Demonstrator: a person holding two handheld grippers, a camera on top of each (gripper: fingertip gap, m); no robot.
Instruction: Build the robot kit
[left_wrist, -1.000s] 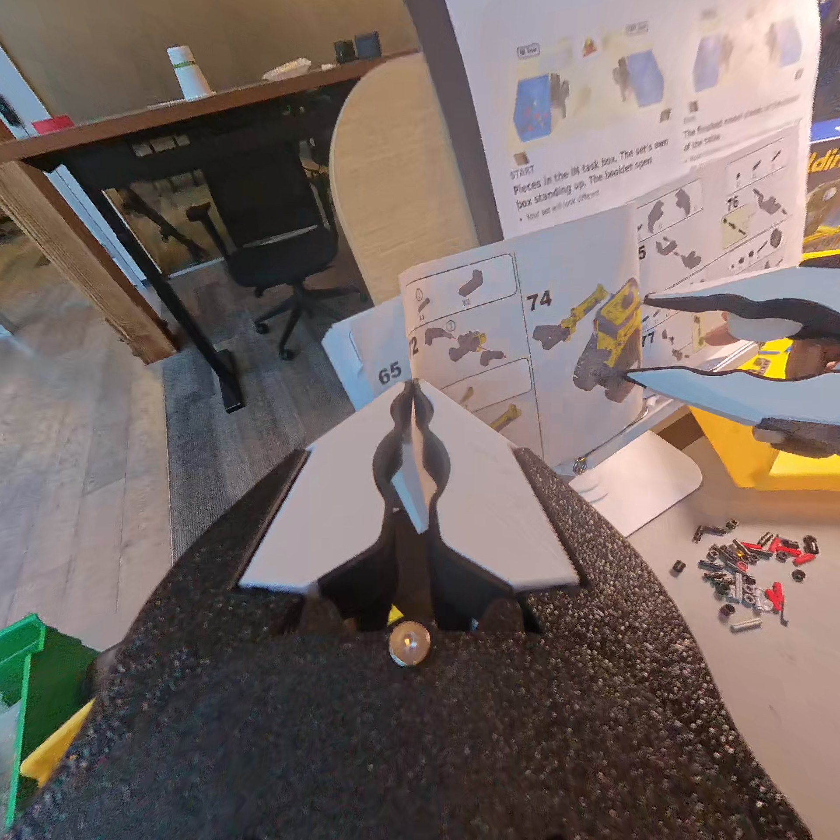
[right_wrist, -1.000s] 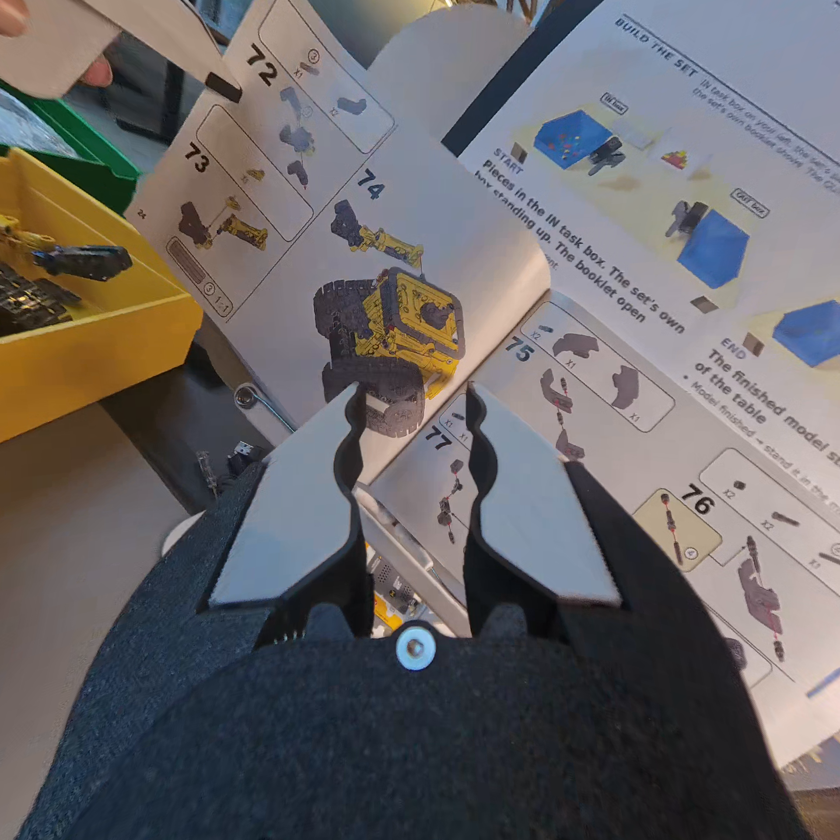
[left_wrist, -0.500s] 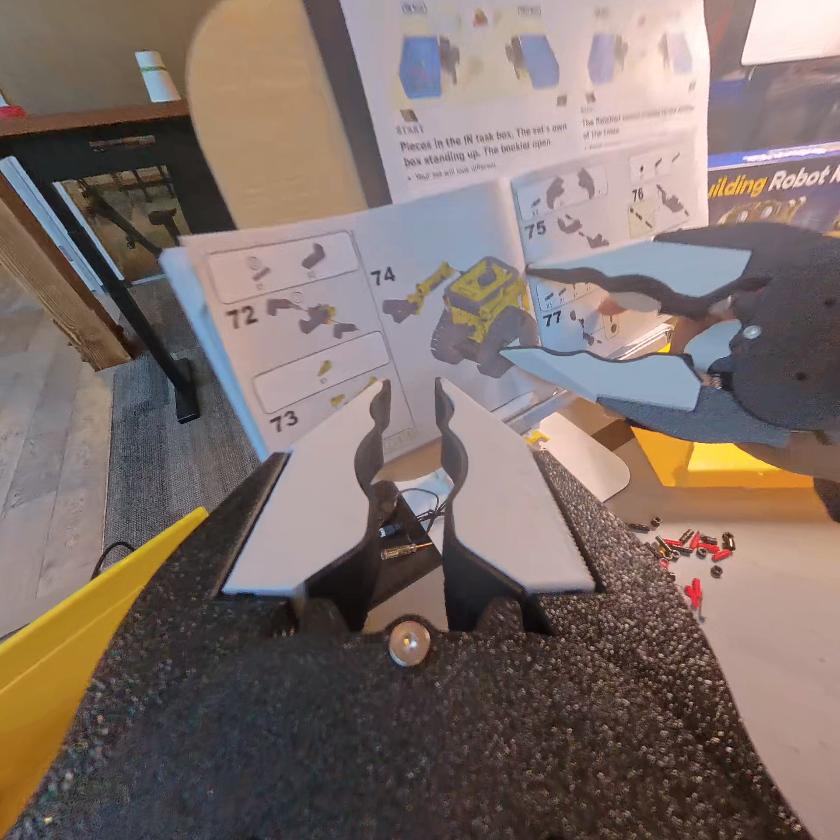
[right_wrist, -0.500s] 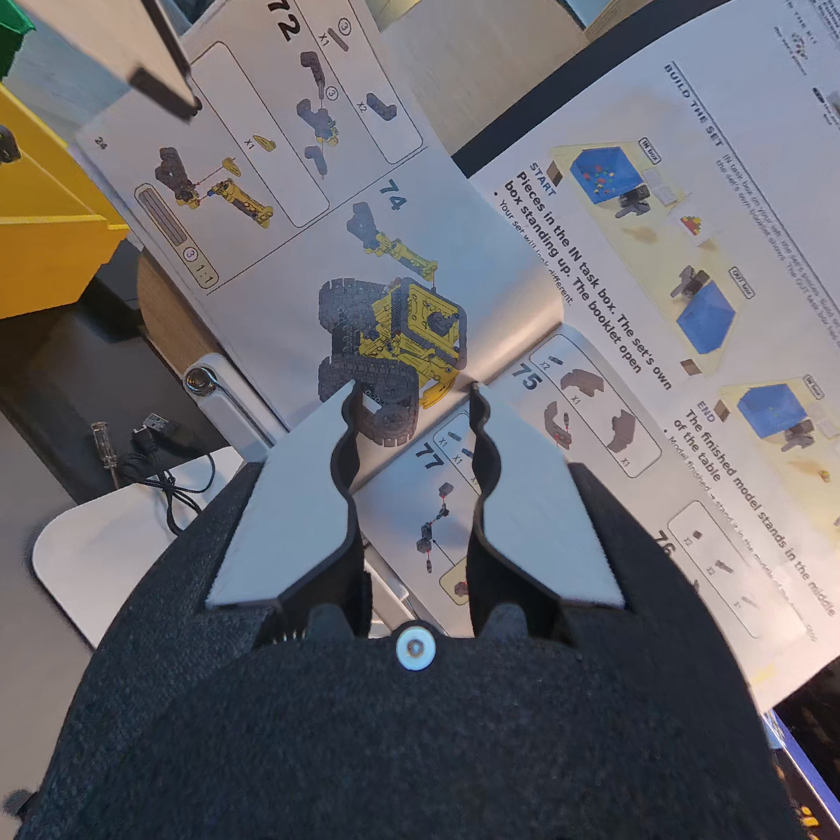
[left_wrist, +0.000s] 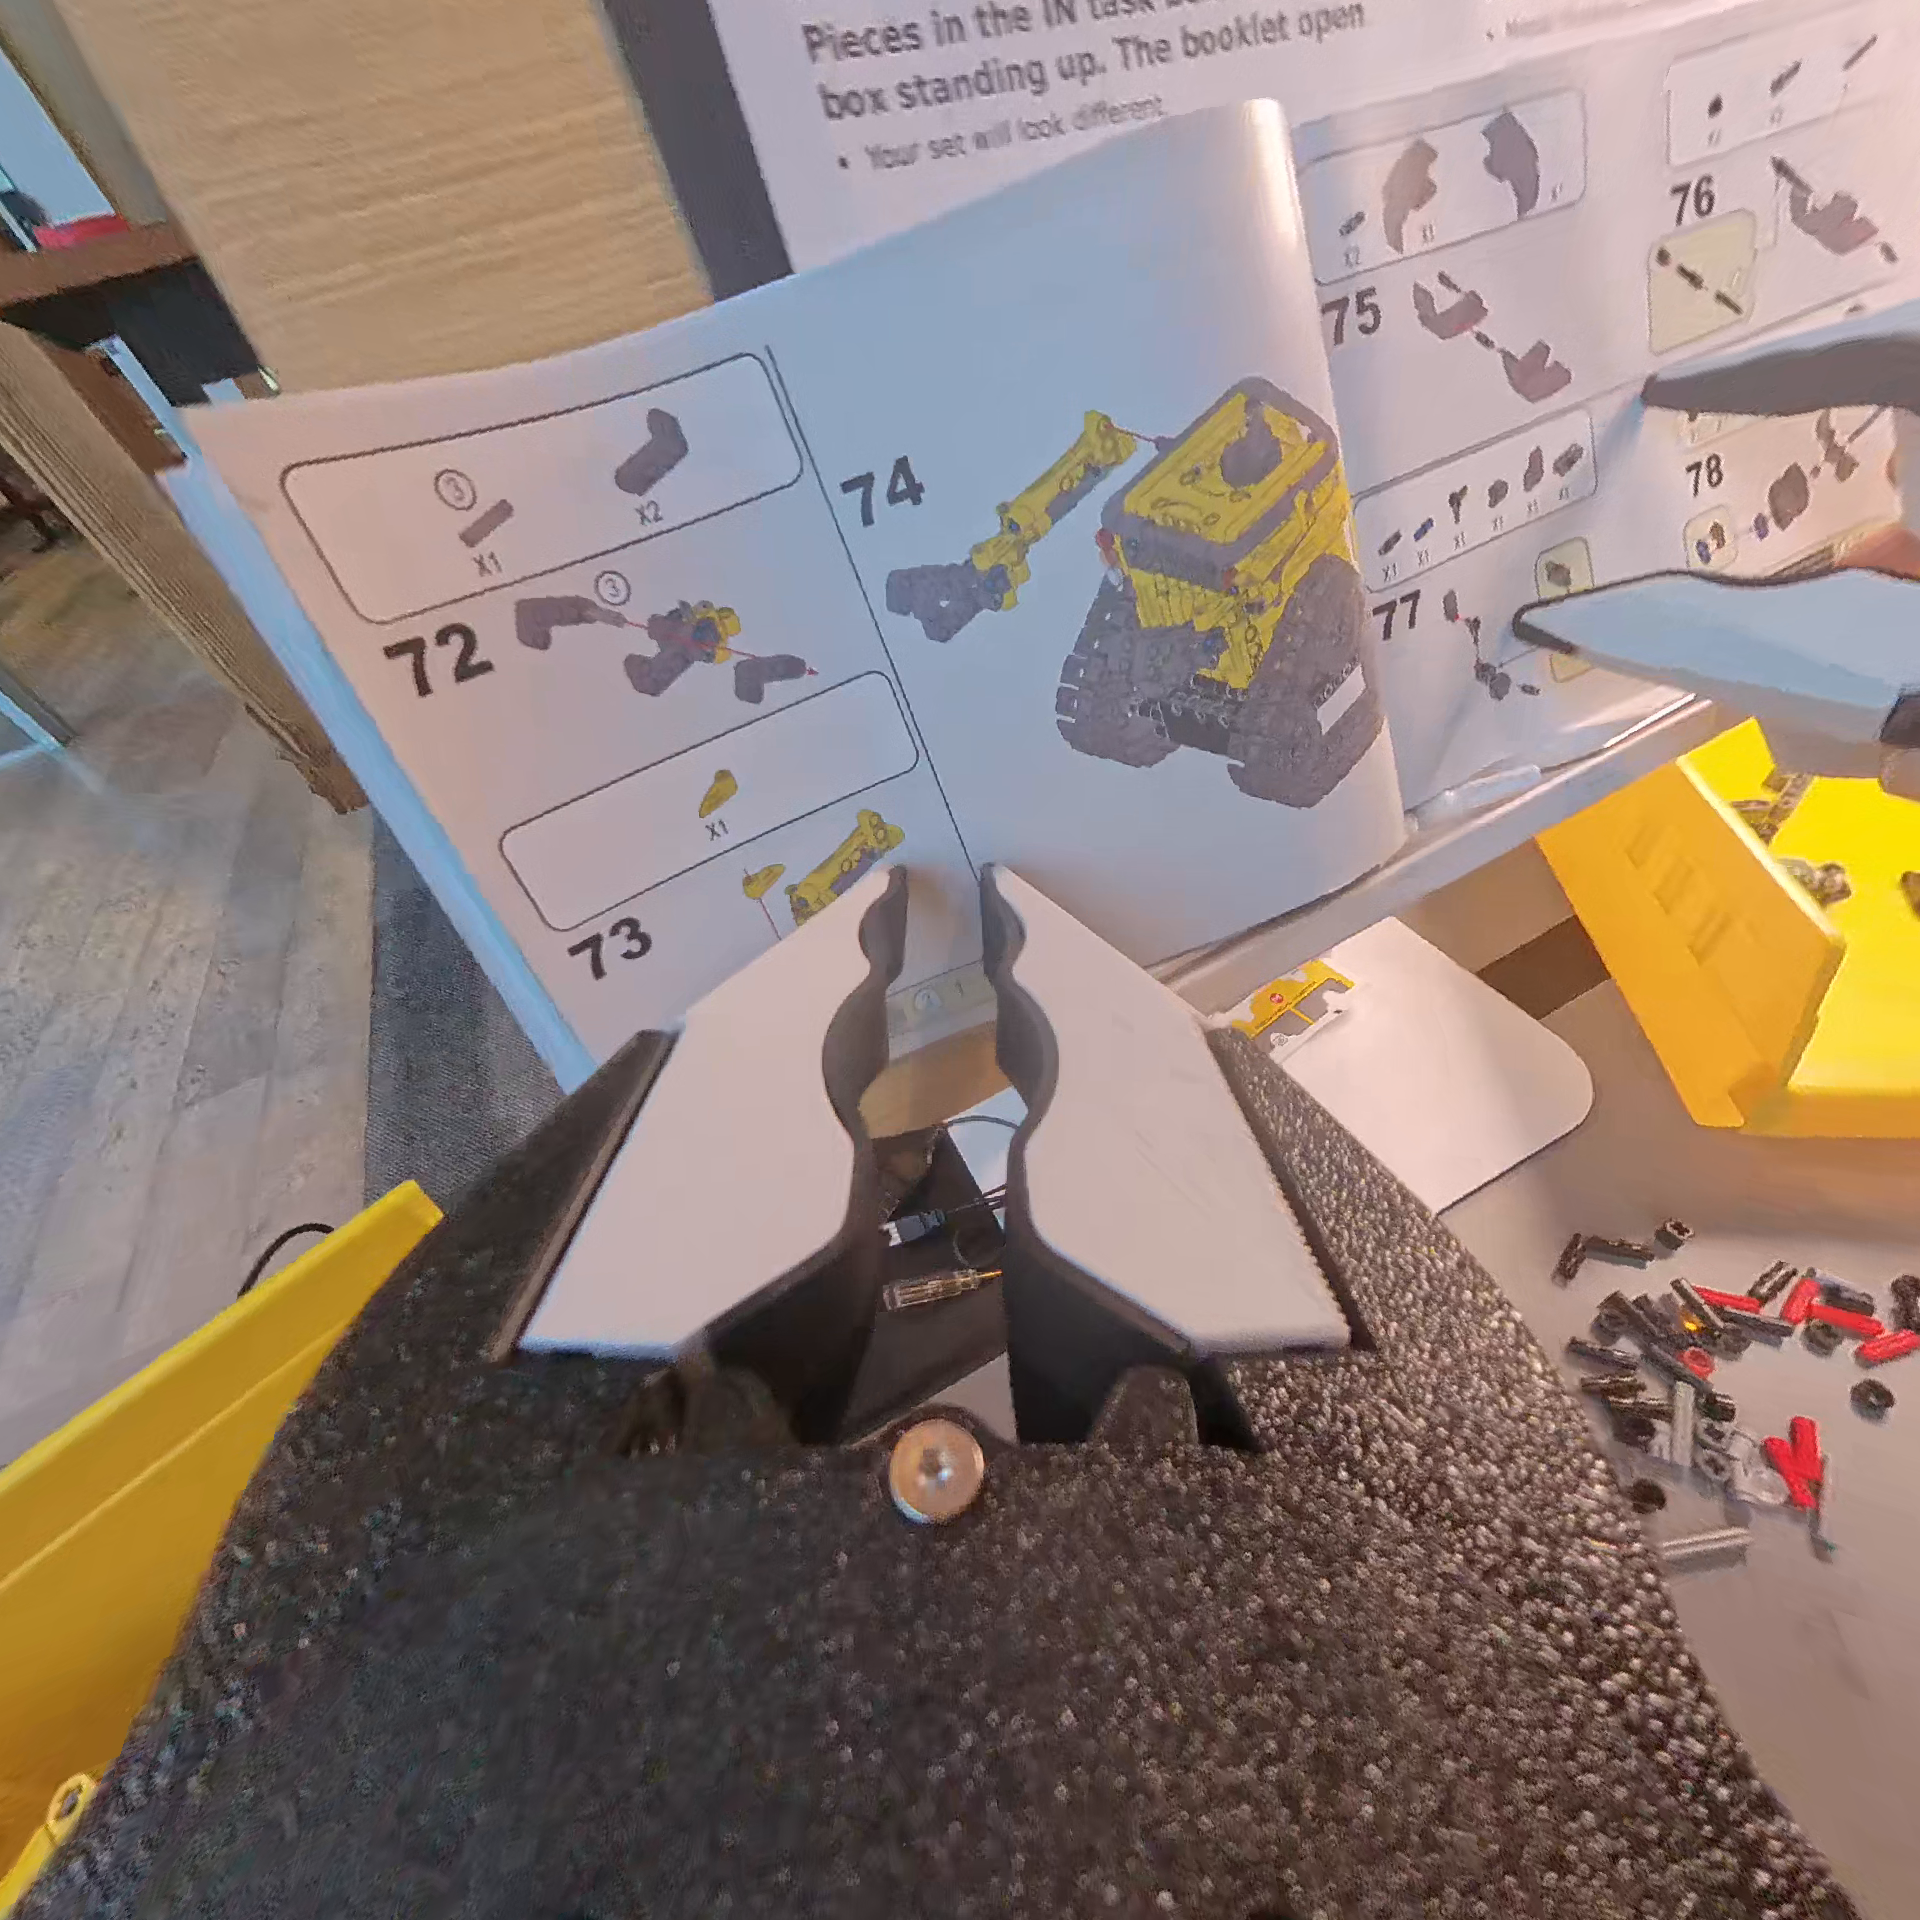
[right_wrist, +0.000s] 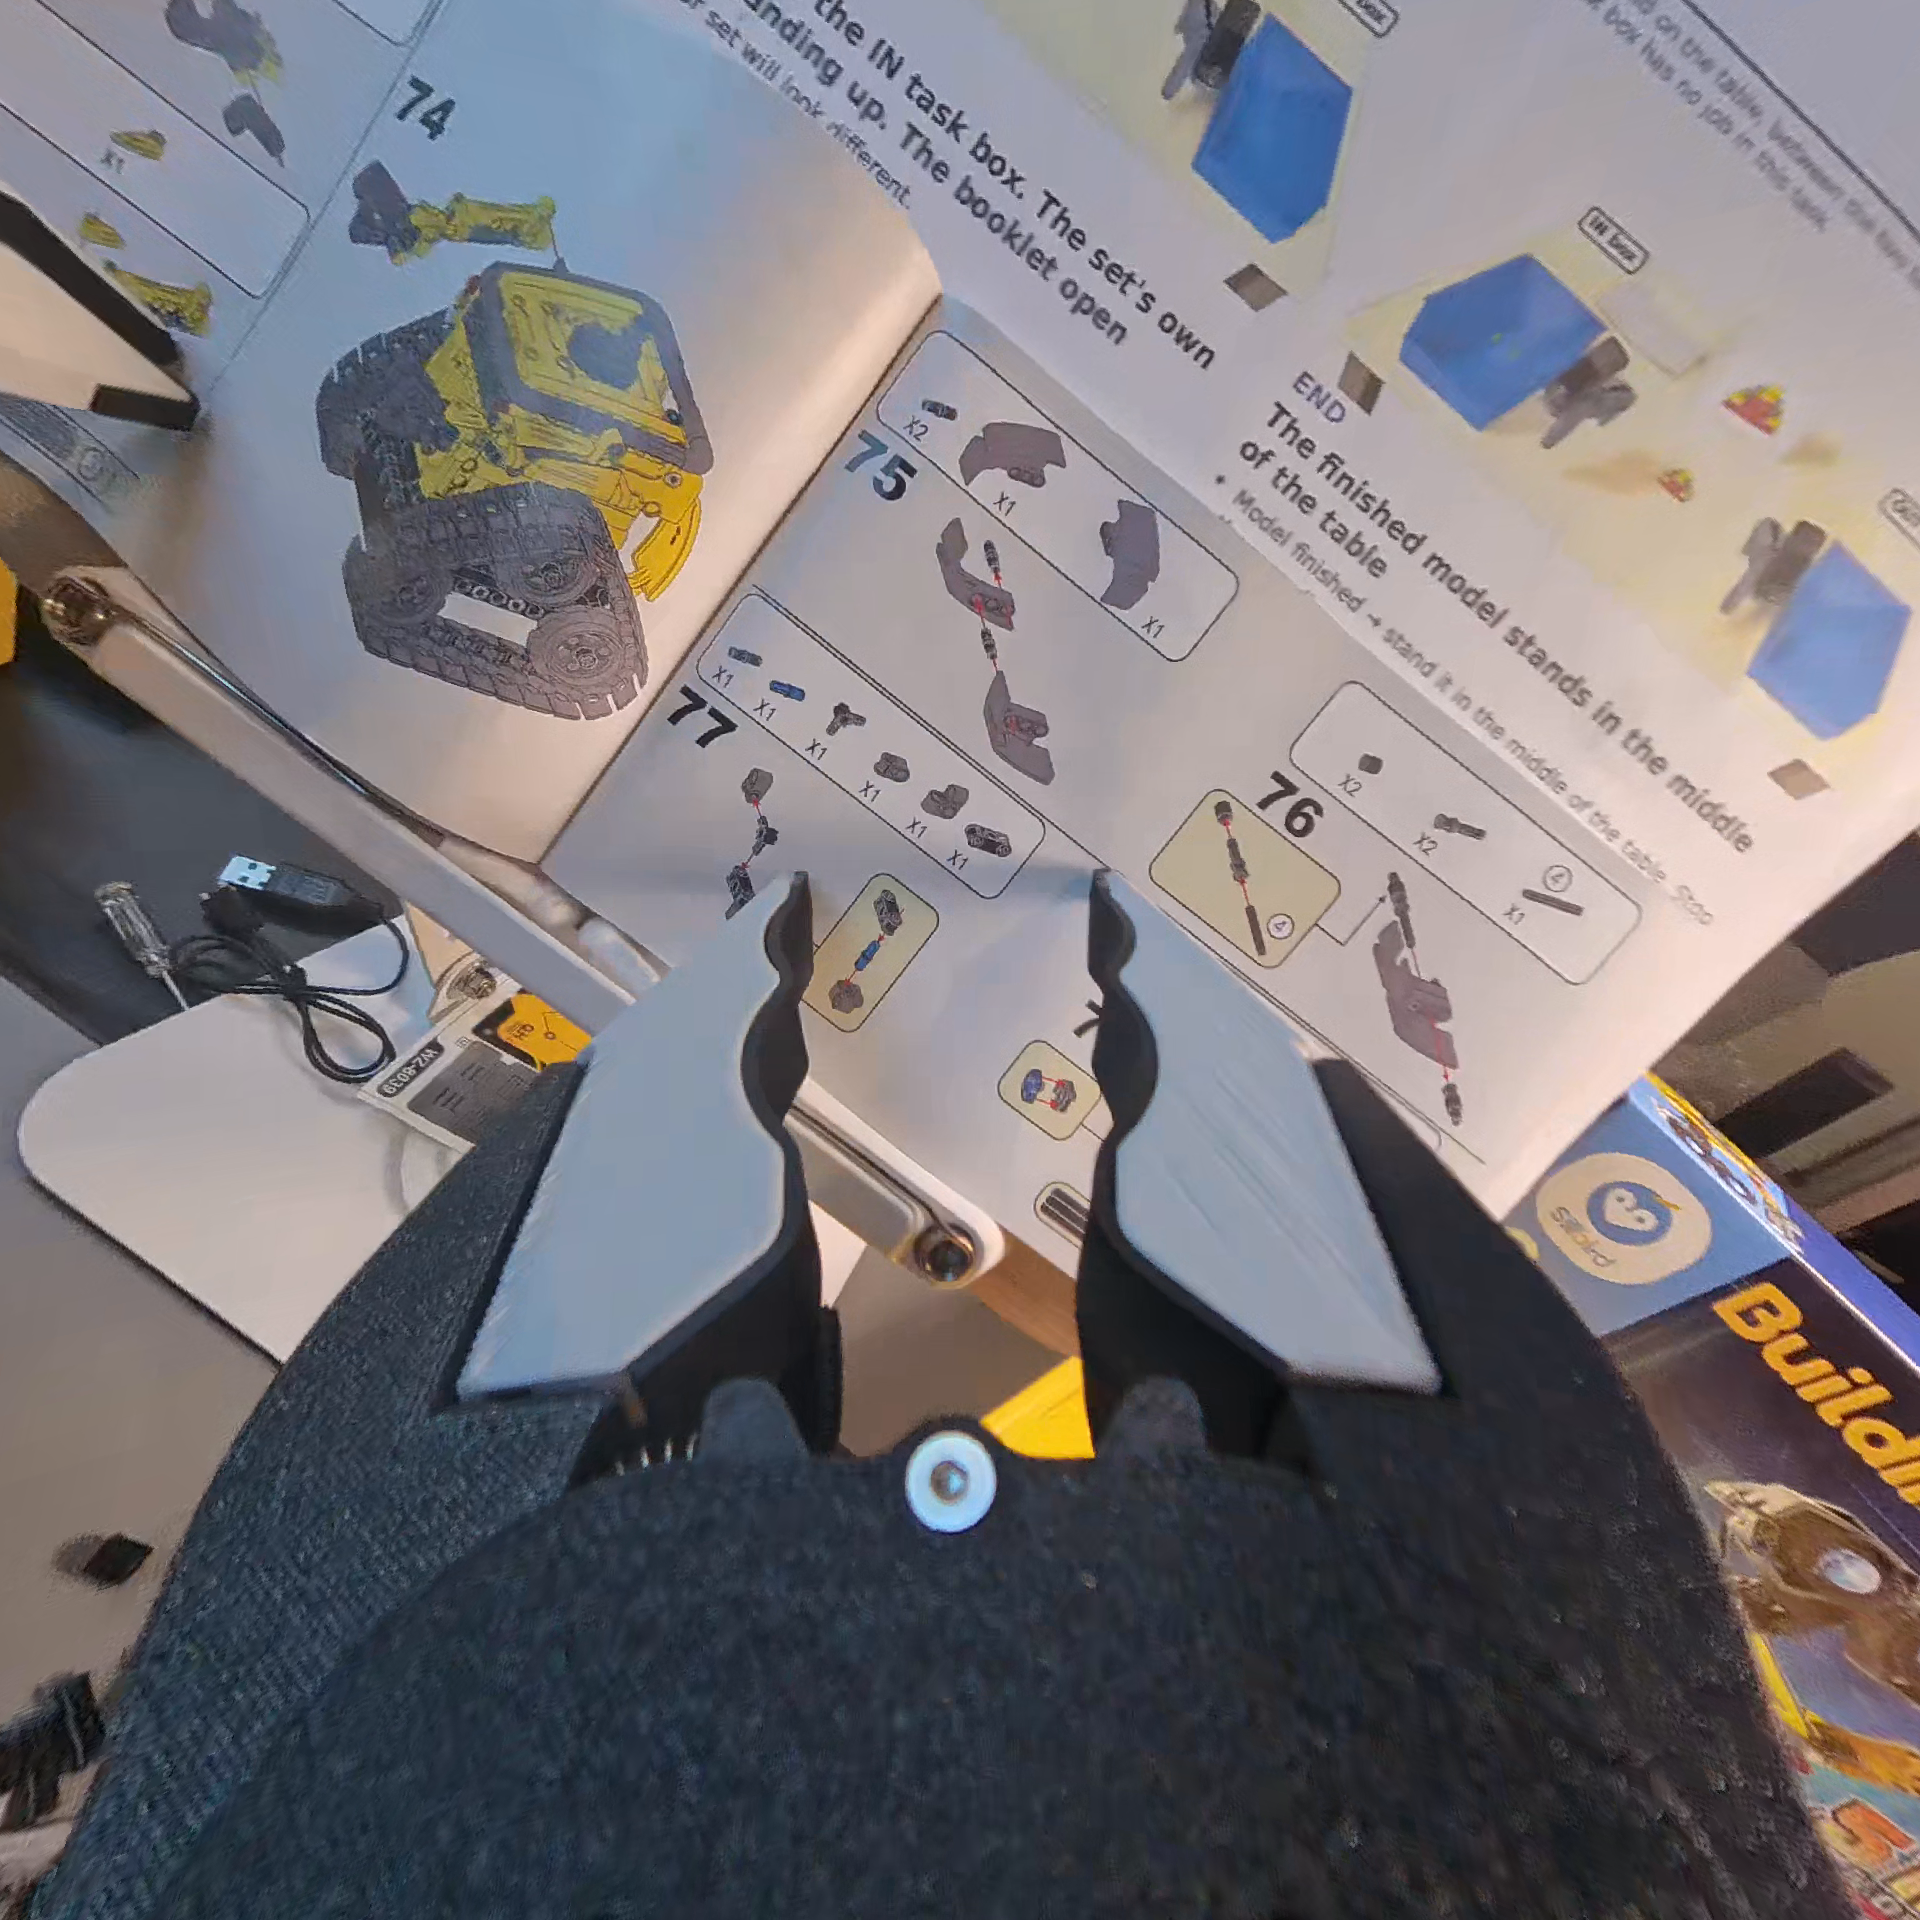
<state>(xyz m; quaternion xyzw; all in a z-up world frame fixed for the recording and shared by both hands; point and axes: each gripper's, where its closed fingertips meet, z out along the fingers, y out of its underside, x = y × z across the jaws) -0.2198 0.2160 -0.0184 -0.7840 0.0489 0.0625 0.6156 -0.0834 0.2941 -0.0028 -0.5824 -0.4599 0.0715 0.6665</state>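
booklet (left_wrist: 935, 582) propped on stand (left_wrist: 1455, 1091), loose pieces (left_wrist: 1745, 1371) right, bin (left_wrist: 1766, 935) perhaps behind

Ahead of our left gripper (left_wrist: 941, 894), whose fingers (left_wrist: 727, 1164) look matt grey plastic, we see a smooth paper booklet (left_wrist: 1039, 416); beside it, glossy yellow plastic bin (left_wrist: 1704, 935).

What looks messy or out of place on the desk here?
Small black and red building pieces lie scattered loose on the table rather than in the yellow bin. The booklet's left page bows outward instead of lying flat.
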